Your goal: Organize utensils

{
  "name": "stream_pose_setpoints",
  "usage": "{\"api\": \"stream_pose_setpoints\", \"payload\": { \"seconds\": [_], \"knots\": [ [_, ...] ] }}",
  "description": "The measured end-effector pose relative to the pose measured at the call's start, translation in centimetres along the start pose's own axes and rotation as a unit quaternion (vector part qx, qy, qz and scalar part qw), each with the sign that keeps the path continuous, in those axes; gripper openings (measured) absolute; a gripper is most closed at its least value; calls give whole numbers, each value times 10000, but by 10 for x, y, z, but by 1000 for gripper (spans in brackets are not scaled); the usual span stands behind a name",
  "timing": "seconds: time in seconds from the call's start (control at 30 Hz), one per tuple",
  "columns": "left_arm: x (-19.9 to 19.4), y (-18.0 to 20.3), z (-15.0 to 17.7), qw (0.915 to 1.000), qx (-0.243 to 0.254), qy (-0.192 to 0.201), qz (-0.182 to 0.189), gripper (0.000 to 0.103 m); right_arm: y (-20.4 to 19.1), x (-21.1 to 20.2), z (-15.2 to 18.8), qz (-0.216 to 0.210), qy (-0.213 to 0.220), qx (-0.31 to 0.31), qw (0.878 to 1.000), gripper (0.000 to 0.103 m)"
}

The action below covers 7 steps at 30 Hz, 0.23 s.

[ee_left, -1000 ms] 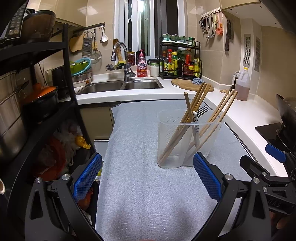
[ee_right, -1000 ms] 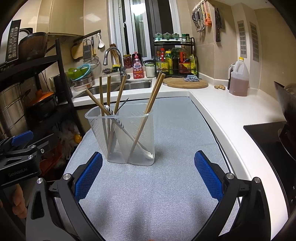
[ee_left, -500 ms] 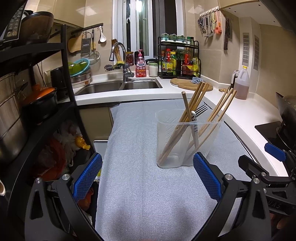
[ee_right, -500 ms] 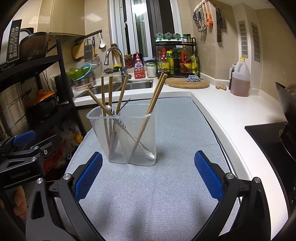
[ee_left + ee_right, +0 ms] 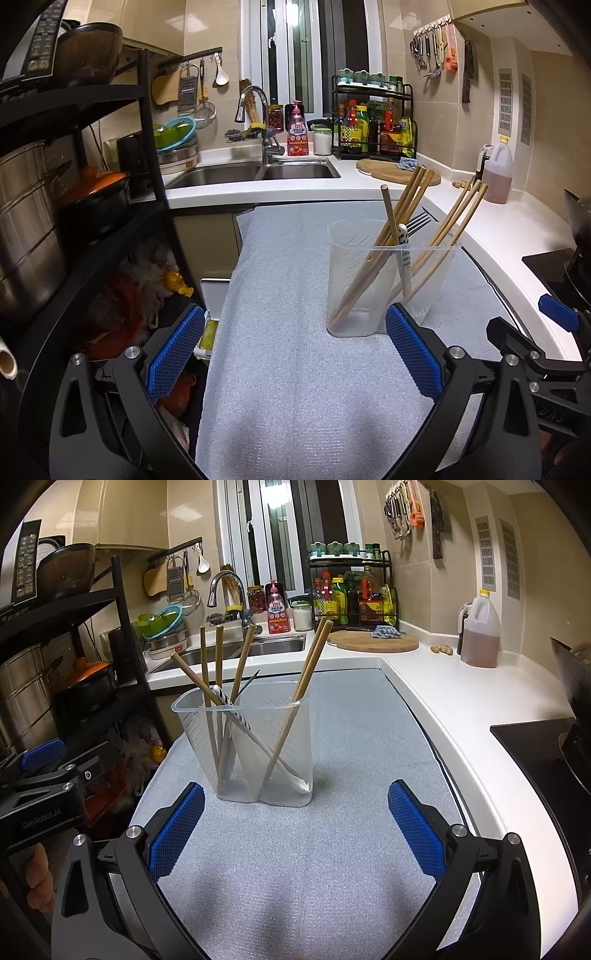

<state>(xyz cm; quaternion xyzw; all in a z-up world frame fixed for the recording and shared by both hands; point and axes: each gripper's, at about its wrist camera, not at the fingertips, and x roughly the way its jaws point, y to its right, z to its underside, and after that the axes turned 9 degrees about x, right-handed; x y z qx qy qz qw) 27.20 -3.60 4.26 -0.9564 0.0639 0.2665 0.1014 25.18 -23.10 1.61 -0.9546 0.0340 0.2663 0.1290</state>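
Note:
A clear plastic utensil holder [image 5: 354,280] [image 5: 284,746] stands upright on the grey mat. Several wooden chopsticks [image 5: 406,206] [image 5: 314,661] lean inside it, along with a fork [image 5: 417,221] and a white-handled utensil [image 5: 236,716]. In the left wrist view my left gripper [image 5: 293,350] is open and empty, with the holder just beyond its right finger [image 5: 413,350]. My right gripper [image 5: 295,827] is also open and empty, a short way in front of the holder. The right gripper's body [image 5: 554,354] shows at the right edge of the left wrist view, and the left gripper's body [image 5: 40,790] at the left edge of the right wrist view.
The grey mat [image 5: 295,878] covers the white counter [image 5: 461,701]. A black shelf rack with pots [image 5: 74,206] stands at the left. Behind are the sink [image 5: 258,171], a spice rack [image 5: 351,590], a round cutting board [image 5: 373,642] and an oil jug [image 5: 480,631]. A stove [image 5: 546,749] sits at the right.
Both views have shifted only slightly; the holder and utensils stay put and both grippers stay open.

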Motion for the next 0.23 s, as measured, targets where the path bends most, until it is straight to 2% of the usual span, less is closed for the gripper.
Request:
{"api": "stream_pose_setpoints", "payload": {
  "seconds": [0.07,0.23],
  "knots": [
    [0,0,0,9999,14,-40,-111,95,0,0,0,6,8,-1,10000,98],
    [1,-2,0,9999,20,-106,-60,95,1,-1,0,27,21,-10,10000,98]
  ]
}}
